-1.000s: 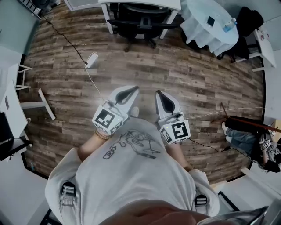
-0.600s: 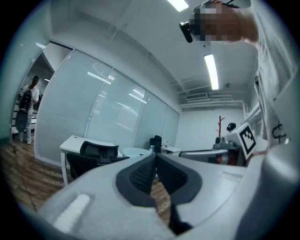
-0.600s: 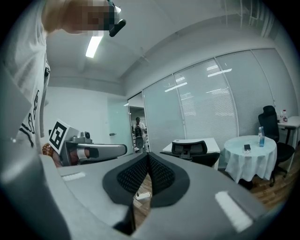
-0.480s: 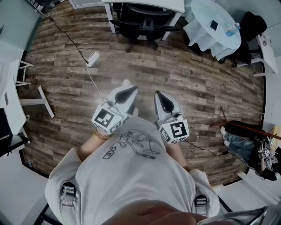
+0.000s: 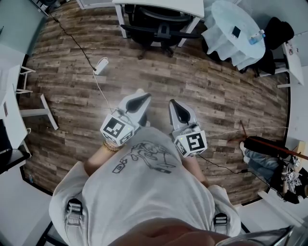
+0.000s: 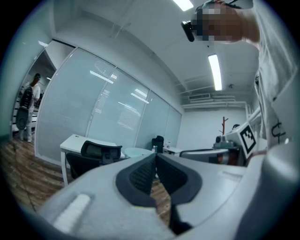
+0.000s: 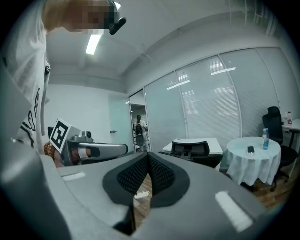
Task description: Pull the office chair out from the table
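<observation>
The left gripper (image 5: 141, 99) and right gripper (image 5: 175, 106) are hovering with jaws pressed together on nothing, while the office chair (image 5: 156, 21) is sitting tucked under the white table (image 5: 190, 6) — well apart from both.

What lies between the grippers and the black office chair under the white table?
Head view: only bare brown wooden floor; a white power strip lies off to the left.

The office chair (image 5: 156, 25) sits tucked under the desk (image 5: 166, 5) across the floor (image 5: 202, 81). A second desk (image 5: 226, 26) stands right of it. The left gripper (image 5: 144, 97) and right gripper (image 5: 174, 104) sit side by side, well apart from the chair.
</observation>
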`<state>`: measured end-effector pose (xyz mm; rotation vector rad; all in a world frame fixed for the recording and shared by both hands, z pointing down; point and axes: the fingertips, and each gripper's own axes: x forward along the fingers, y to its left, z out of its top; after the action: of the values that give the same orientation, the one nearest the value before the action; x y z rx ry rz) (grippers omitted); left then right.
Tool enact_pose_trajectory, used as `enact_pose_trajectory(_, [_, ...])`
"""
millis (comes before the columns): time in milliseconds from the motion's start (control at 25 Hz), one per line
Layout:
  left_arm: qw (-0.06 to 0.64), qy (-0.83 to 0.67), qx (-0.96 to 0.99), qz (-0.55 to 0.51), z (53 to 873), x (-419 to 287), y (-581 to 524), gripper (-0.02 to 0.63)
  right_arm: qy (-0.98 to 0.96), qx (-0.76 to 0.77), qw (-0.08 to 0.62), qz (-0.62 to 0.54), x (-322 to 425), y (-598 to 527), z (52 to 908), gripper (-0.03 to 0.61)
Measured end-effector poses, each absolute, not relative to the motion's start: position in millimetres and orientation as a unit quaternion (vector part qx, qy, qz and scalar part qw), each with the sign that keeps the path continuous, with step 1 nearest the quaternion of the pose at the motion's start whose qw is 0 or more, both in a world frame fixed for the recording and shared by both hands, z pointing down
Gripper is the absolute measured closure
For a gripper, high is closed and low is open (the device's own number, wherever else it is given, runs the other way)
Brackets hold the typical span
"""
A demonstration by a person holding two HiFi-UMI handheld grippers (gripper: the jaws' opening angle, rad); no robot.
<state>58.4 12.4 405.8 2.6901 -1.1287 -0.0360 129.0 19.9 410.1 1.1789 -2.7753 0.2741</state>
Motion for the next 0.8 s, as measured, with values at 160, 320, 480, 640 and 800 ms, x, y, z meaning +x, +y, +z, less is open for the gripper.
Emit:
enact_pose_trajectory(160, [0.114,-0.385,0.916,-0.01,410,52,-11,0.609,-0.916,0.386,0.062,0.091,124,-3,413,0.572])
enact_pose_trajectory(320, [0.111,-0.384,0.917,-0.005,414,48,-38,0.609,-0.915,0.386,0.064,0.092,120,-29,418,0.571])
enact_pose_trajectory(480, [0.107,-0.383,0.918,0.001,418,42,-72,0.609,-0.916,0.384,0.068,0.095,113,-61,424,0.572])
enact_pose_trajectory(640, [0.111,-0.385,0.916,0.004,421,35,-112,0.609,-0.916,0.383,0.072,0.097,107,-100,427,0.571])
enact_pose_trajectory(800, [0.098,-0.384,0.918,0.02,424,29,-155,0.609,-0.915,0.386,0.076,0.094,104,-145,428,0.572])
